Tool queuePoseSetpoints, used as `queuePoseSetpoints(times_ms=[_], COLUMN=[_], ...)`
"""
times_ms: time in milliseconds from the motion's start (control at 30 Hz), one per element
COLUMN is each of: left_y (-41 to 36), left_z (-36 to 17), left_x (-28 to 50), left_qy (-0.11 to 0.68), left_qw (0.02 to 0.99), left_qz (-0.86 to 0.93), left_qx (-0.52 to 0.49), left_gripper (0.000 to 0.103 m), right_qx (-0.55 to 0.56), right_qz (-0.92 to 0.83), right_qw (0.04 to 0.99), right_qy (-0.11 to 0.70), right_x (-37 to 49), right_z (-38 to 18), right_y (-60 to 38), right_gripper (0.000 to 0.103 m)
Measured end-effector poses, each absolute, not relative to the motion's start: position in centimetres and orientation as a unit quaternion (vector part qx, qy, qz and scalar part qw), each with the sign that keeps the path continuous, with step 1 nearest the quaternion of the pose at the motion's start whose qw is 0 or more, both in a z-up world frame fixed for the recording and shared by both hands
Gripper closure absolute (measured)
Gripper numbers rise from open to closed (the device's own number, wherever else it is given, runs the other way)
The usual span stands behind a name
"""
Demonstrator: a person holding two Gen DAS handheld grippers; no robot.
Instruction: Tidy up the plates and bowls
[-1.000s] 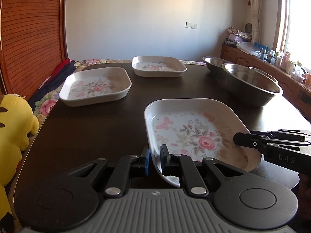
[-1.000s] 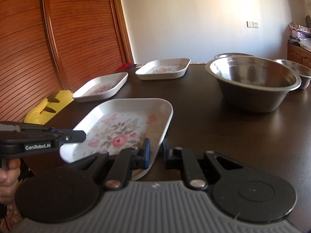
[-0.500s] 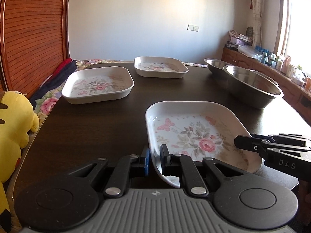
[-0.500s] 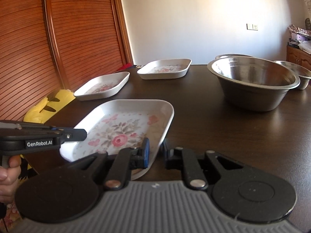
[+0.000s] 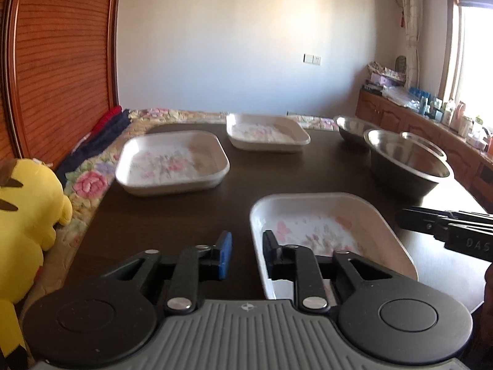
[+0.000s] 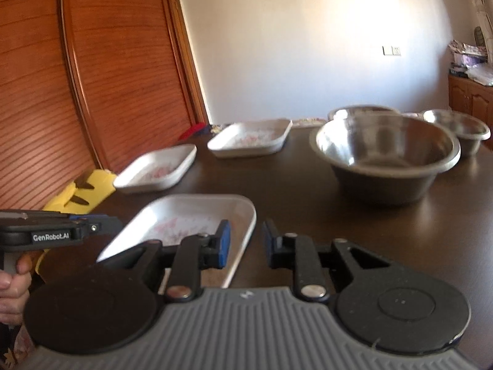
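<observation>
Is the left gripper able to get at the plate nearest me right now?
Probably yes: the left gripper is open, straddling the left rim of the nearest floral plate, nothing between them.

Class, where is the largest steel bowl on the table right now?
In the right wrist view, the largest steel bowl stands on the dark table right of centre, beyond the near floral plate, with a smaller steel bowl behind-right.

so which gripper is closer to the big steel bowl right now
Right. The right gripper sits at the near plate's right edge, on the big steel bowl's side. The left gripper straddles that plate's left rim, farther from the bowl.
</observation>
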State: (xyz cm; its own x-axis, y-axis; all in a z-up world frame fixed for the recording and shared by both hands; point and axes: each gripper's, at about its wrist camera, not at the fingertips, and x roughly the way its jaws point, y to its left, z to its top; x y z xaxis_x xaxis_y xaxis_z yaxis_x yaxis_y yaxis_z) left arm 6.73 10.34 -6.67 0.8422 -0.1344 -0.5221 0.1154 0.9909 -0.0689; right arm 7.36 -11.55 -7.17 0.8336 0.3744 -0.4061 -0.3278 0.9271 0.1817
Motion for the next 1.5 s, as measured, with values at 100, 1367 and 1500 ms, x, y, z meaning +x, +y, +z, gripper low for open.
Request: queuePoseSetpoints(times_ms=[100,1367,1500], left_y=[11.1,22.5,22.8], left_z=[-5.8,-7.0,-7.5], left_x=[7.4,20.6,21.3], left_qy=[0.267,0.297,0.304], left_qw=[0.961,0.954,0.951], left_qz=[-0.061,0.018,0.017], left_qx=[-0.019,-0.043,-0.045], left_gripper=[0.069,0.064,0.072], right_qx=[0.039,-0.035,-0.036], right_qz=[0.195,0.31,0.308], right_qw=[0.957,0.888,0.881], right_qy=[0.212,0.338,0.357], right_x=[7.8,24.2,25.2], right_z=[-6.0,-4.2,-5.0], right_y=[-11.2,2.9,3.6], right_gripper=[0.076,0.062,0.064])
